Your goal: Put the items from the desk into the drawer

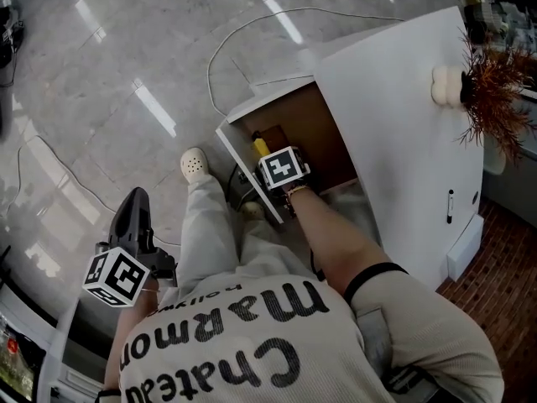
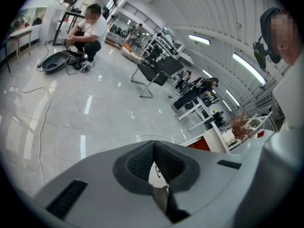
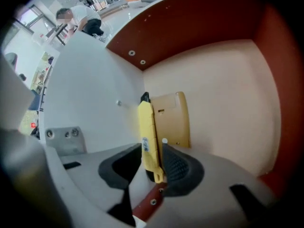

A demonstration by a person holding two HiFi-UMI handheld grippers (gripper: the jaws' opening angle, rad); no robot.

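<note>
An open drawer with a brown floor stands out from the white desk. My right gripper points straight down into it. In the right gripper view, this gripper is shut on a yellow utility knife, which stands upright near the drawer's white wall. A flat tan item lies on the drawer floor just behind the knife. The knife's yellow end shows beside the marker cube. My left gripper hangs at the lower left over the floor, well away from the desk. Its pads meet at the tip with nothing between them.
A reddish dried plant and a white round object sit at the desk's far edge. A thin cable loops over the grey floor. My own leg and shoe stand by the drawer front. A crouching person and office chairs are far off.
</note>
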